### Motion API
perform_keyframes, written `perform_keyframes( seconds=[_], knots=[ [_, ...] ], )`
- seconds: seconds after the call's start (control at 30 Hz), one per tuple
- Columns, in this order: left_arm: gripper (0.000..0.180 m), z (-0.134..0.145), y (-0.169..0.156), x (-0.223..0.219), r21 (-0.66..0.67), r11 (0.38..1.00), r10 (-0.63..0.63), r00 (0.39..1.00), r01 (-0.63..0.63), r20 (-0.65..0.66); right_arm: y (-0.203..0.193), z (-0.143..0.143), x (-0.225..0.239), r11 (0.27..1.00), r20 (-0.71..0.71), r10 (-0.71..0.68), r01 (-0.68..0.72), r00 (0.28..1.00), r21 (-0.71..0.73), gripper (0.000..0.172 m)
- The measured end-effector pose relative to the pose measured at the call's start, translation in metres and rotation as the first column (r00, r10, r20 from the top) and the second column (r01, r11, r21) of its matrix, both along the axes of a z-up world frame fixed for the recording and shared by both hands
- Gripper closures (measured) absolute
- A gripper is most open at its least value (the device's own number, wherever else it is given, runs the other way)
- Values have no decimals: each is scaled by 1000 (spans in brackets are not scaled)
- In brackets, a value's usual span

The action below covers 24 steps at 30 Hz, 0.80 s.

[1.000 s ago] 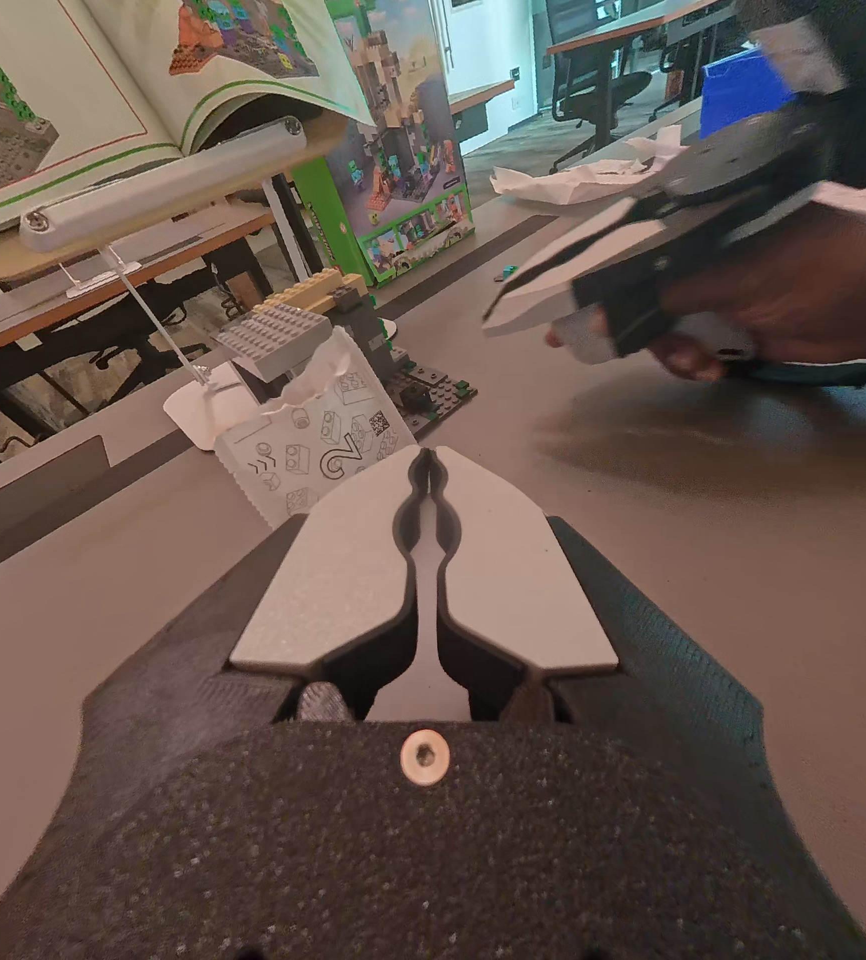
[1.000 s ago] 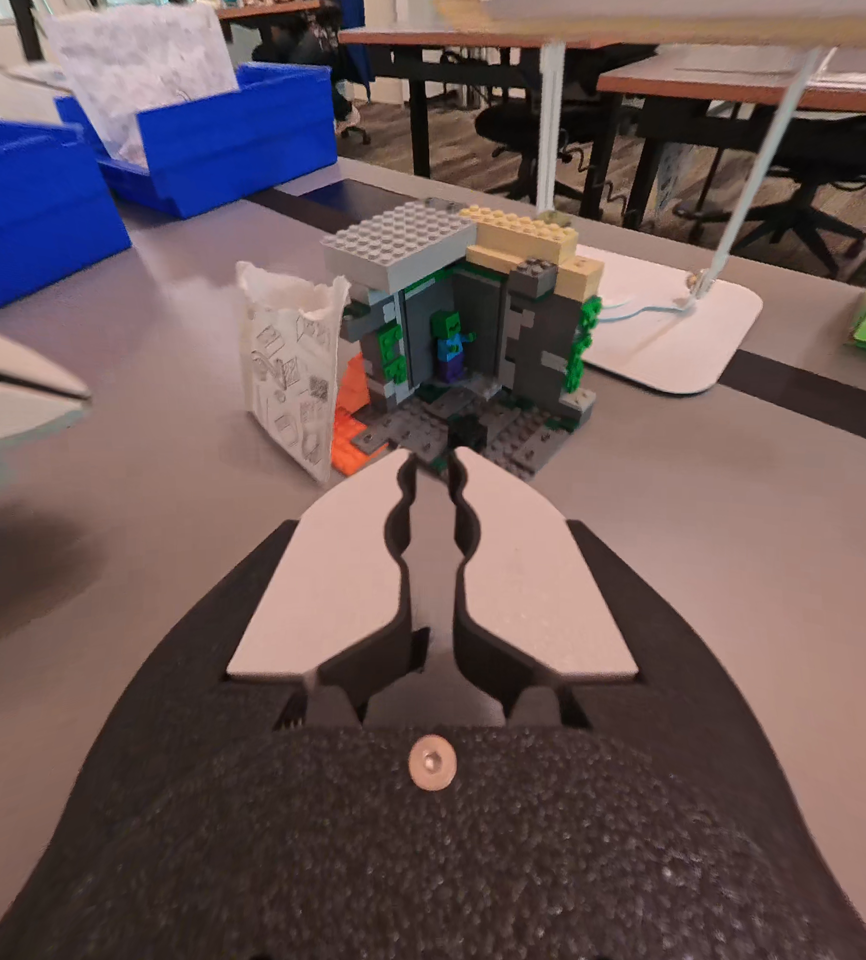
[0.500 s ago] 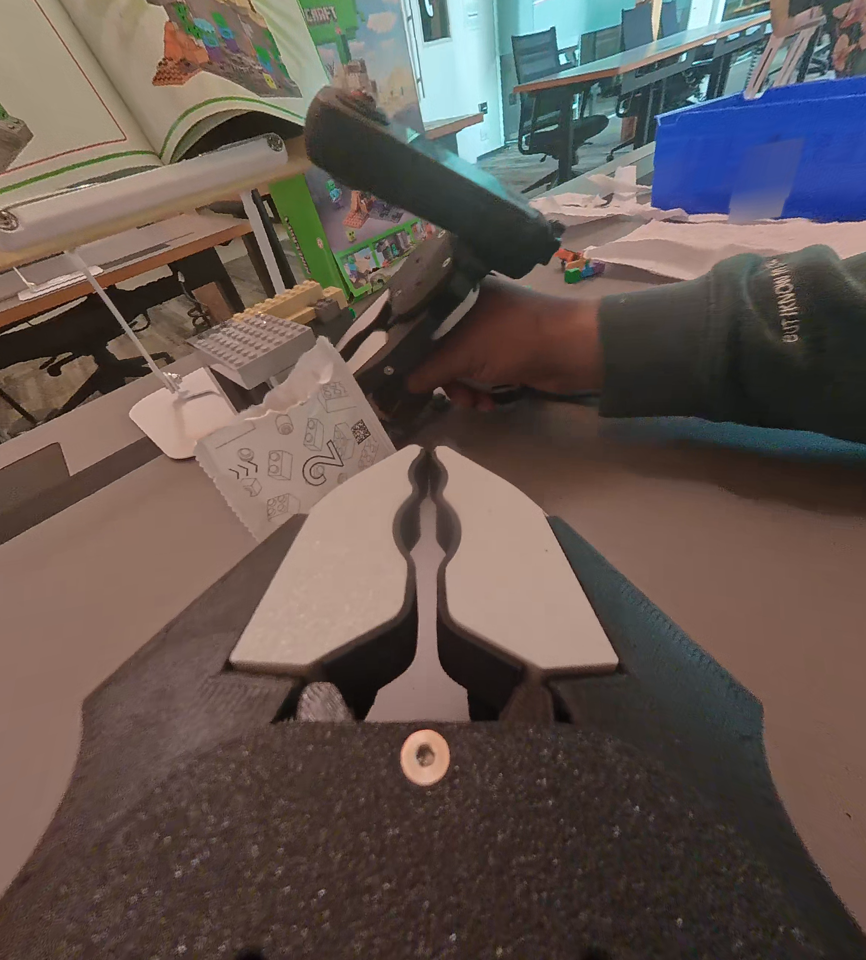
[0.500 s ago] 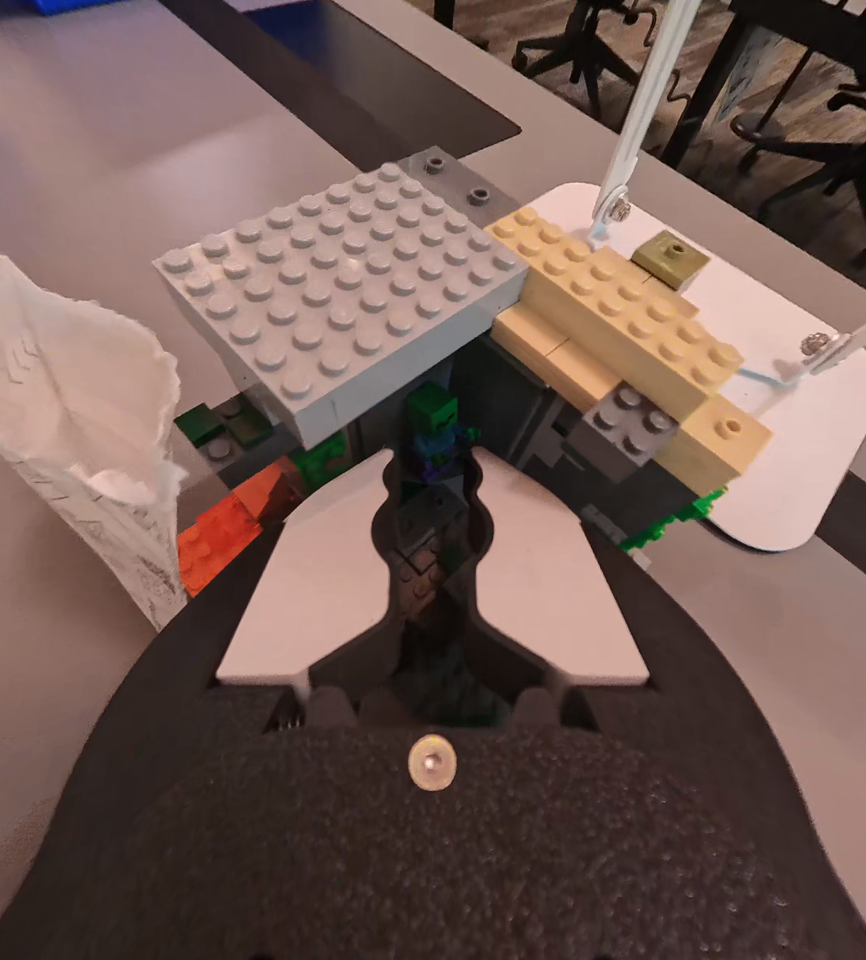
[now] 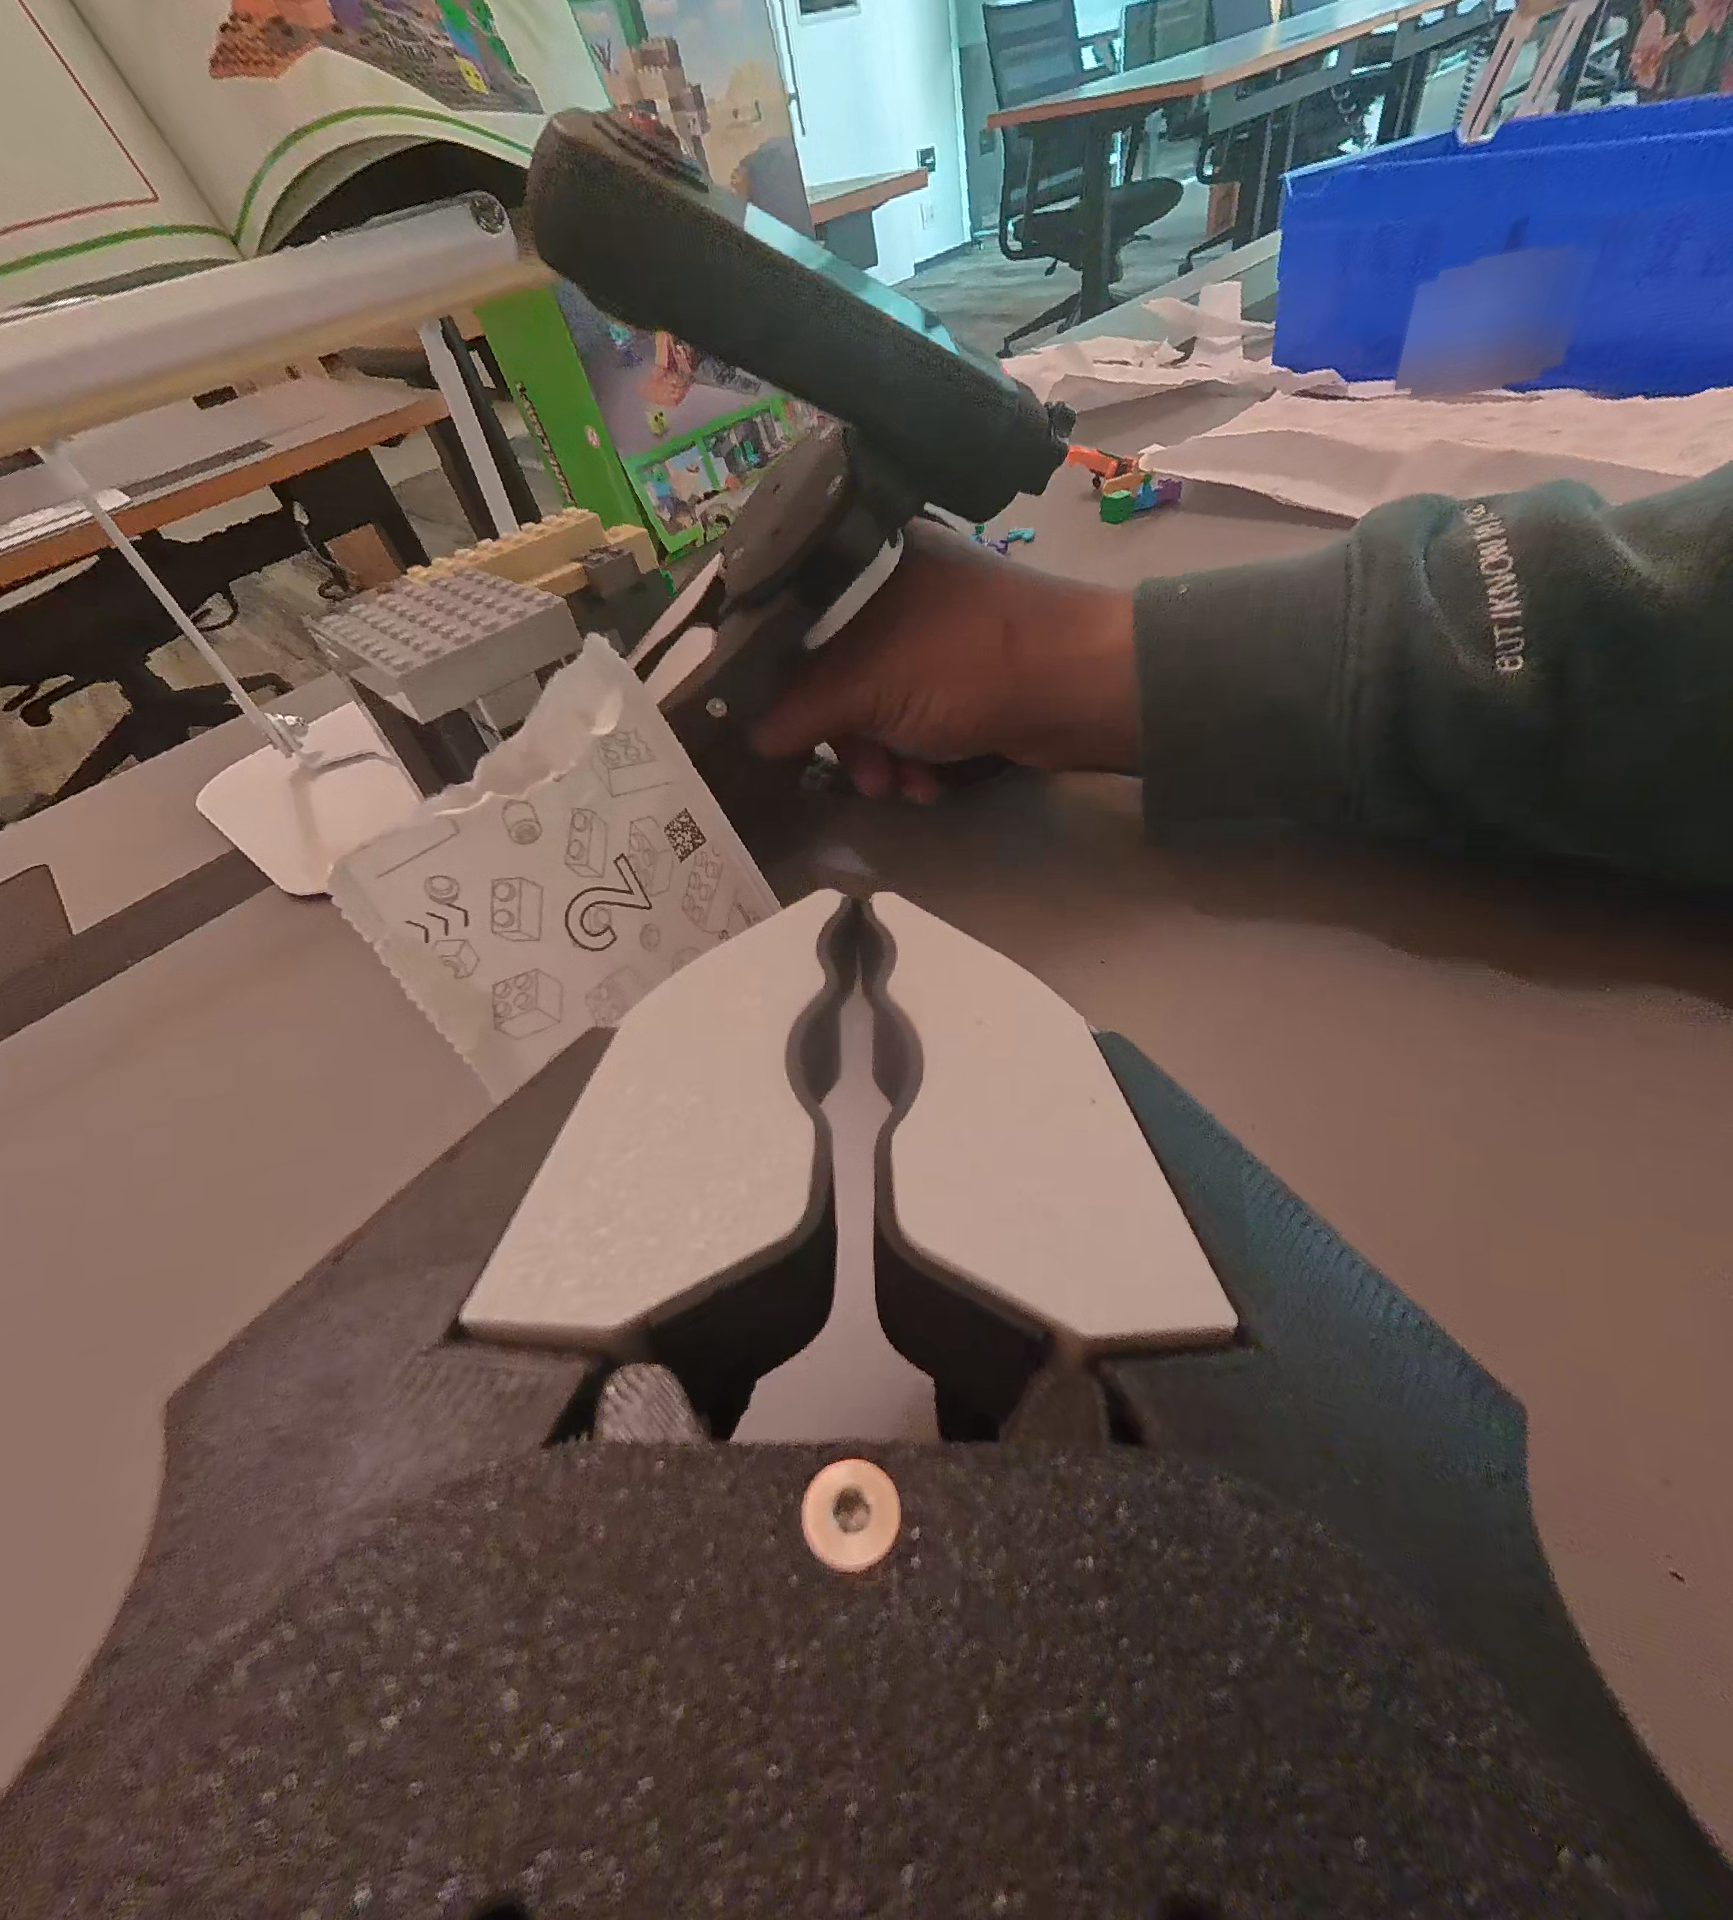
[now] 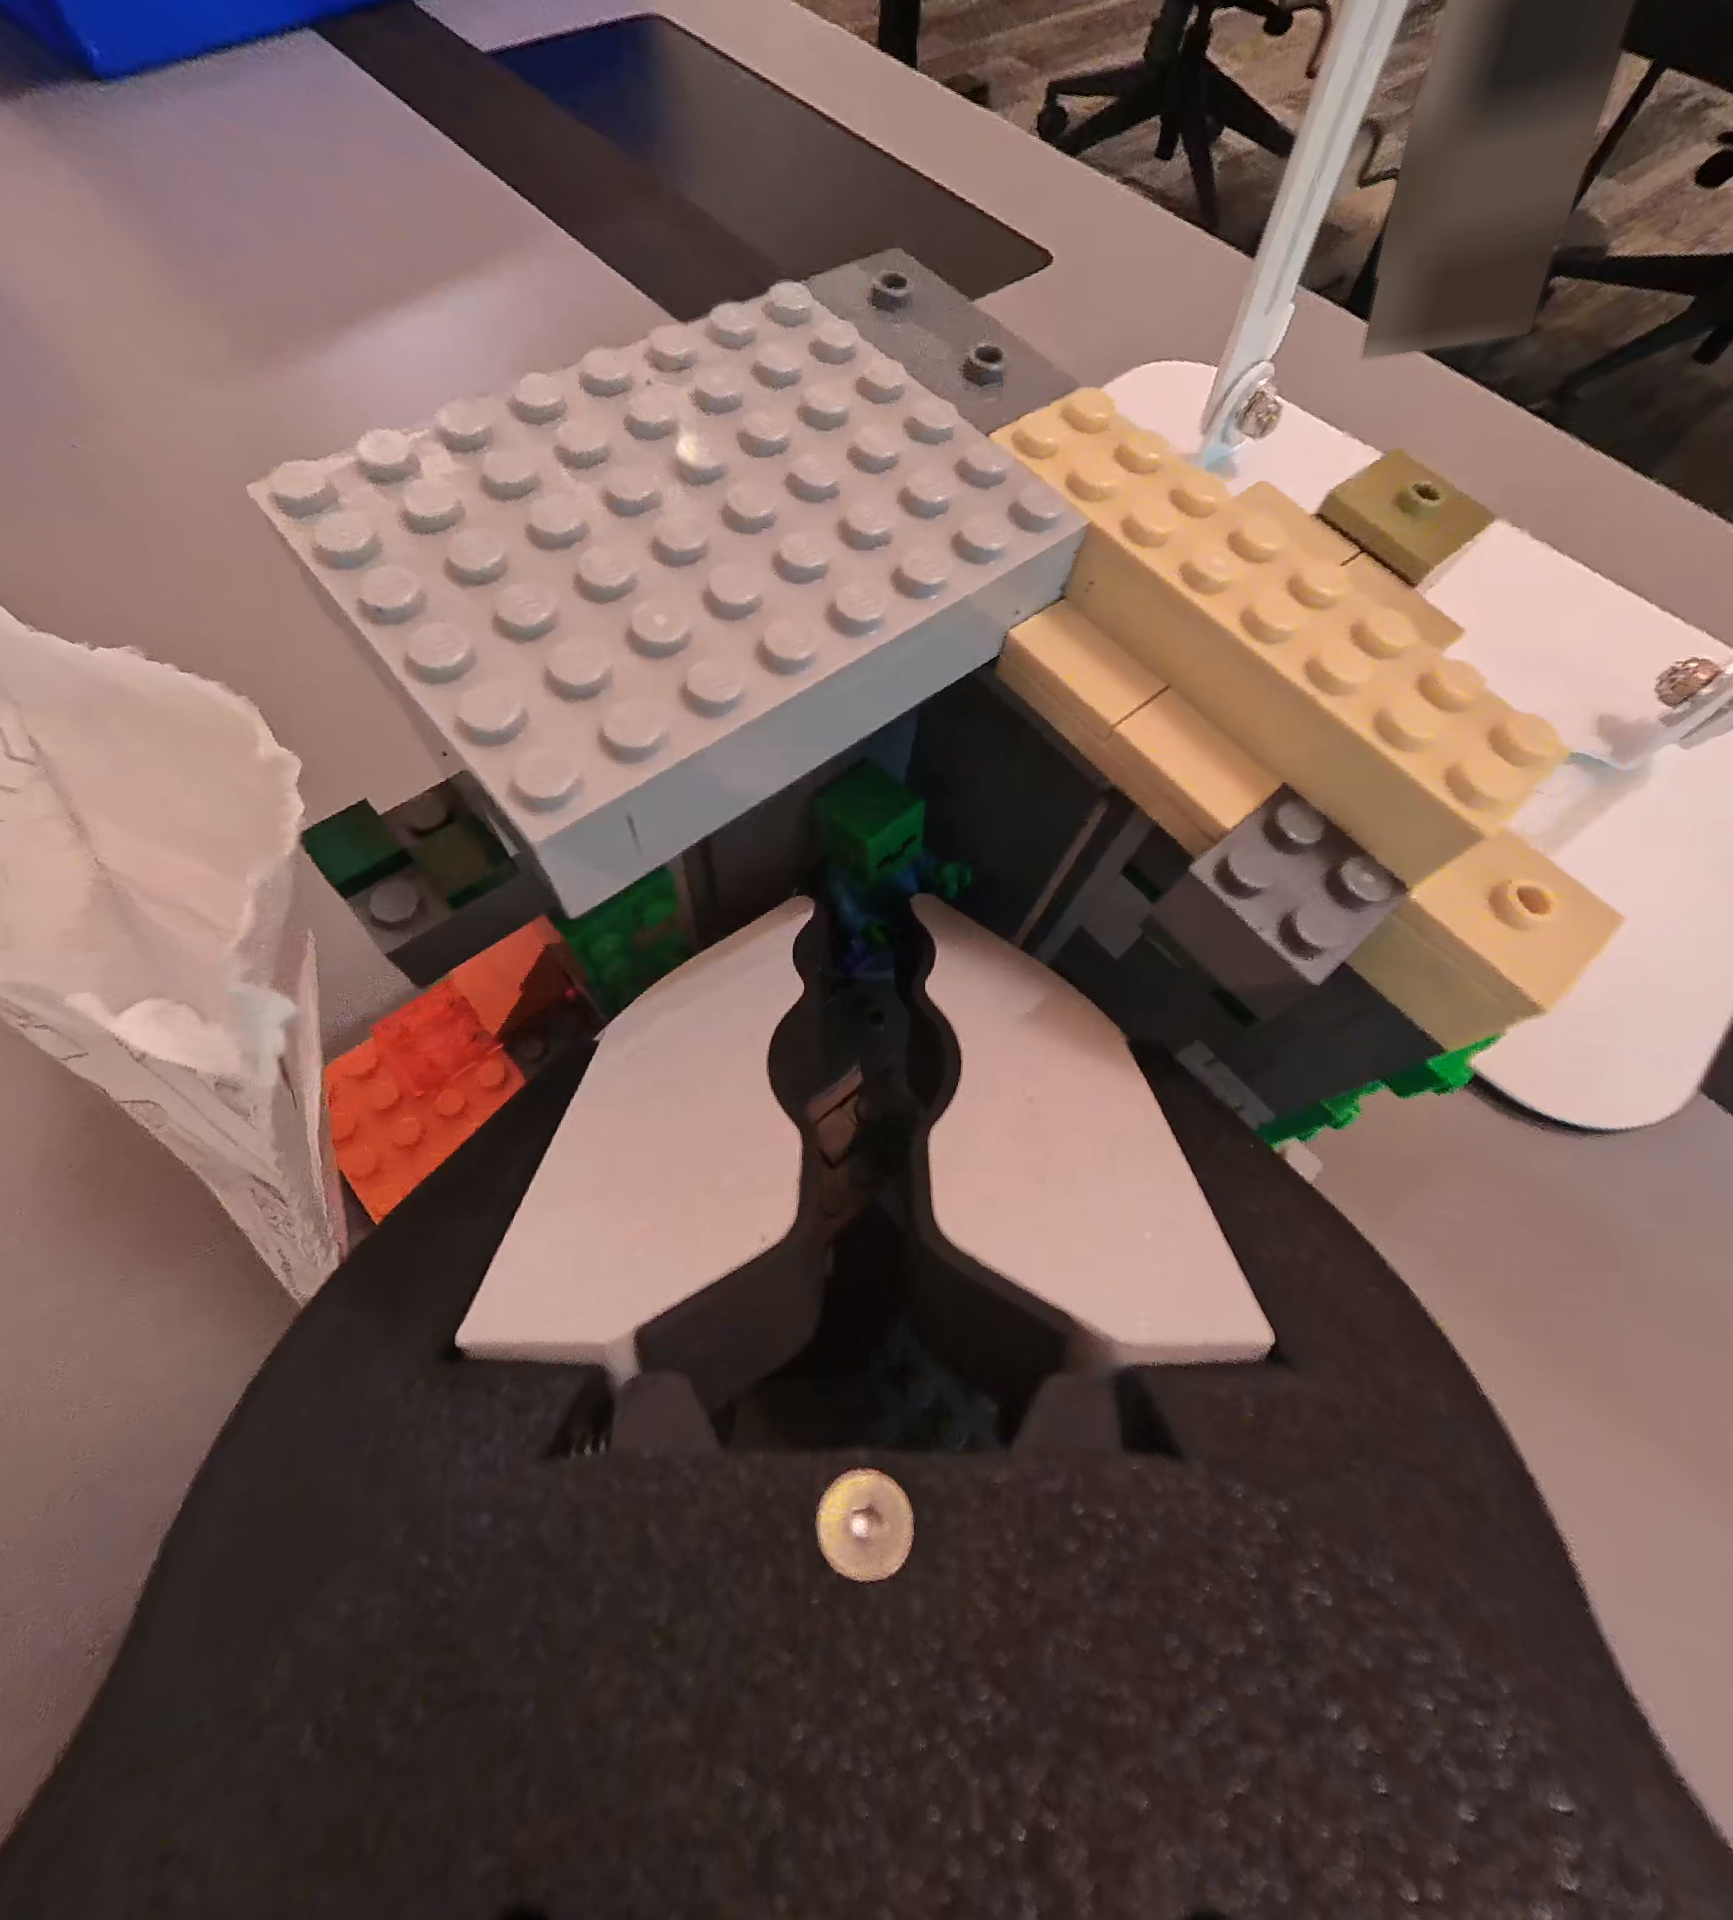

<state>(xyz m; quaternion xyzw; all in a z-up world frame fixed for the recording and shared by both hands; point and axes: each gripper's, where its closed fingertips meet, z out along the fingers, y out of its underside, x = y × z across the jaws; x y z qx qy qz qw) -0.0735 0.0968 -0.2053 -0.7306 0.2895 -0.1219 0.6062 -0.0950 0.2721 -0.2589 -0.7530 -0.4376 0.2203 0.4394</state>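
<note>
A brick build stands on the grey table [image 6: 114, 364], with a grey studded roof plate [image 6: 675, 540] and tan bricks [image 6: 1309, 644]. A small green-headed figure [image 6: 877, 831] stands inside, under the roof's edge. My right gripper [image 6: 864, 909] reaches into the opening, and its tips are closed on the figure's body. In the left wrist view a hand holds this gripper [image 5: 680, 634] behind a torn white paper bag [image 5: 571, 894]. My left gripper [image 5: 857, 906] is shut with nothing between its tips, low over the table beside the bag.
The bag also shows left of the build [image 6: 114, 831]. Orange bricks [image 6: 426, 1081] lie at the build's base. A white stand base [image 6: 1620, 883] sits behind it, holding an open instruction book [image 5: 114, 135]. A set box [image 5: 675, 436], blue bin [image 5: 1568, 229], paper sheets [image 5: 1464, 436] and loose bricks [image 5: 1132, 494] lie farther off.
My right gripper swung in to the build and dropped toward its opening with the jaws wider, then narrowed them onto the figure. My left gripper stayed shut and hardly moved.
</note>
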Motion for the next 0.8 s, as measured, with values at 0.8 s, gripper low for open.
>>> perform_keyframes(
  seconds=[0.8],
  knots=[
    [180,-7,13,-6,-23,999,34,999,-35,-33,-9,23,15,966,-272,2,-72,962,-247,162]
  ],
)
